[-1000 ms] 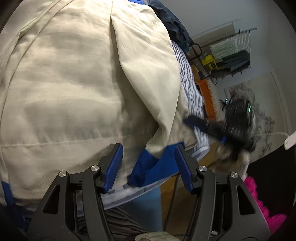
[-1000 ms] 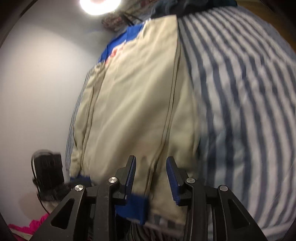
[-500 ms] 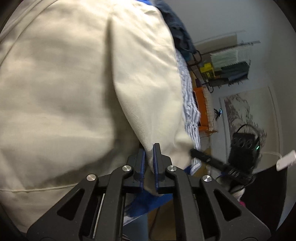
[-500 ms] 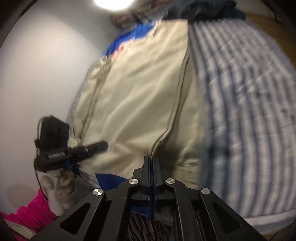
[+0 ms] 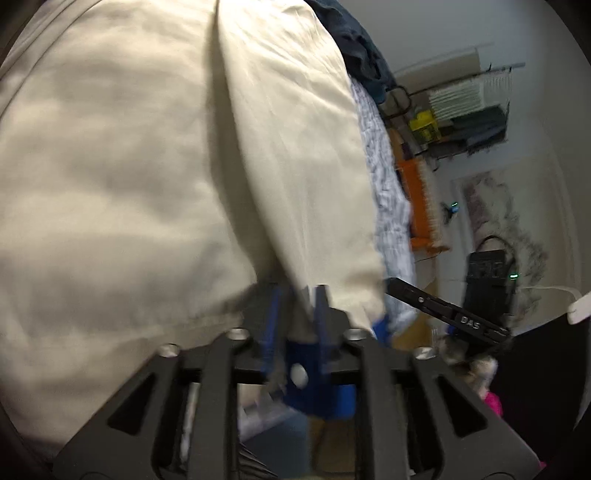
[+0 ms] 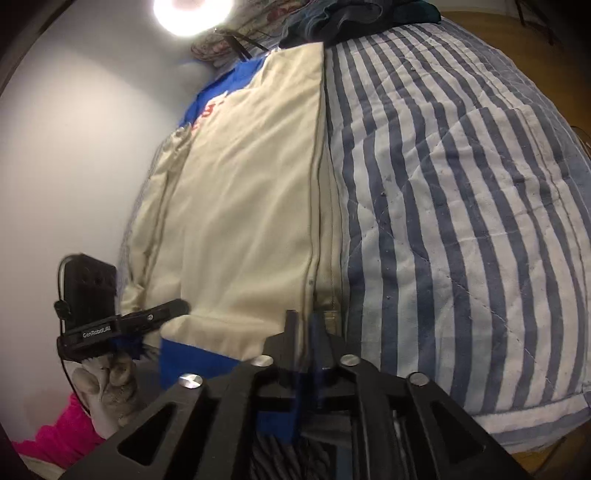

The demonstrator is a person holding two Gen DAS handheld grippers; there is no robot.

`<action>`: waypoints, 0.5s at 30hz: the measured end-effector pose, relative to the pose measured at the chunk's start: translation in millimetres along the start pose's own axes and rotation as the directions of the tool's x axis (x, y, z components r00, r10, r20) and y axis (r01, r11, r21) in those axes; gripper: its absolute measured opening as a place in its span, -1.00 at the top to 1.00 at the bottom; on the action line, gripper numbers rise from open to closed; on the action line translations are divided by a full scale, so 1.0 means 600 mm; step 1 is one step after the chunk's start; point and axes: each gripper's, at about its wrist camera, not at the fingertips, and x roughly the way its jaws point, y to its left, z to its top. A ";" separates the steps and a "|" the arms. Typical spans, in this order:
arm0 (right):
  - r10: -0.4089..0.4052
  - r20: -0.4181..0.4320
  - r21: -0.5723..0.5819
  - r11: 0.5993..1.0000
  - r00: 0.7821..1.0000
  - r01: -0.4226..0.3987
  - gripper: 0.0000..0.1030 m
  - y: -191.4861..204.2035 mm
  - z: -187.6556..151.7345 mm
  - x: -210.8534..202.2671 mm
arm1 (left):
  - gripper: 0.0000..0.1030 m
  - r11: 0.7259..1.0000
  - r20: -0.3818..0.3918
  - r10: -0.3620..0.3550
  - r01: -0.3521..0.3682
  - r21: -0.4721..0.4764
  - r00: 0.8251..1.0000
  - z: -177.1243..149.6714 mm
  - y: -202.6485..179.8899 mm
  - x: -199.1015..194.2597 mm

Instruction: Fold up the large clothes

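Observation:
A large cream garment with blue trim [image 5: 147, 166] lies spread on a blue-and-white striped quilt [image 6: 461, 184]. My left gripper [image 5: 295, 306] is shut on the cream hem near its blue cuff [image 5: 317, 398]. My right gripper [image 6: 304, 332] is shut on the garment's [image 6: 251, 206] near hem beside a seam. The left gripper [image 6: 147, 321] also shows in the right wrist view, and the right gripper [image 5: 443, 314] in the left wrist view, both at the same near hem. The garment's far end shows blue fabric with red print [image 6: 218, 103].
Dark clothes [image 6: 351, 14] are piled at the far end of the bed. A wire rack with folded items [image 5: 469, 110] and an orange crate [image 5: 421, 206] stand by the wall. A pink cloth [image 6: 59, 428] lies low at the left. A bright lamp [image 6: 192, 14] shines overhead.
Both grippers went from open around the near hem to shut on it. The left gripper has since lifted slightly, with motion blur.

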 end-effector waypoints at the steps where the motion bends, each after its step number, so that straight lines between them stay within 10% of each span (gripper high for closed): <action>1: 0.008 0.010 -0.004 1.000 1.000 -0.008 0.35 -0.001 -0.002 -0.009 | 0.31 1.000 0.001 -0.003 0.003 -0.007 1.000 -0.006 0.001 -0.008; 8: -0.004 0.007 0.011 1.000 1.000 0.004 0.34 -0.028 -0.029 -0.032 | 0.24 0.988 -0.079 -0.128 0.120 -0.098 0.989 -0.030 -0.017 -0.006; 13: -0.048 -0.015 -0.001 0.999 0.999 0.048 0.34 -0.003 -0.031 0.007 | 0.10 0.998 -0.105 -0.054 0.049 -0.044 0.993 -0.019 -0.044 0.032; 15: -0.045 -0.015 0.005 0.999 0.999 0.045 0.34 -0.001 -0.030 0.009 | 0.45 0.994 -0.135 -0.091 0.082 -0.068 0.987 -0.017 -0.038 0.050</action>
